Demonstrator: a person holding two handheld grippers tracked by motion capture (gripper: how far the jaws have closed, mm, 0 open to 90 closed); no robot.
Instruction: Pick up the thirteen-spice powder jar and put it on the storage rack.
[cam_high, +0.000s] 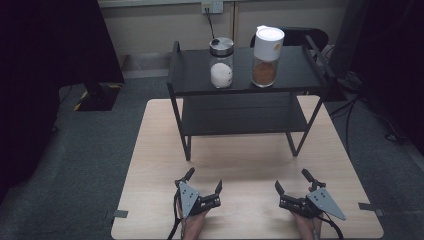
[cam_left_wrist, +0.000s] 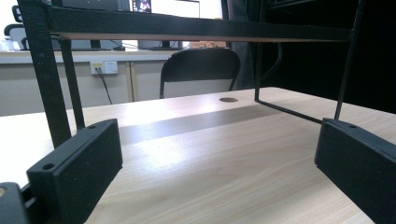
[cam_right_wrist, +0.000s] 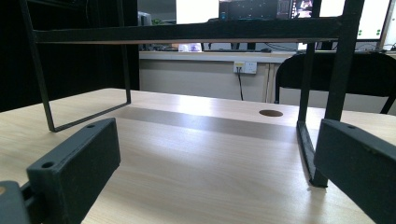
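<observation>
Black rack (cam_high: 245, 75) stands ahead of both open-jawed grippers (cam_high: 202, 187), apart.

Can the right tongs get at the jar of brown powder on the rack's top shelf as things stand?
Probably yes. The right tongs rest open on the table, holding nothing. The brown-powder jar stands near the top shelf's front edge, apart from the white-powder jar, with nothing in front.

Both hands sit low at the near edge. The black two-jaw left gripper (cam_high: 204, 181) gapes wide, empty. The black two-jaw right gripper (cam_high: 292, 181) gapes too, empty.
</observation>
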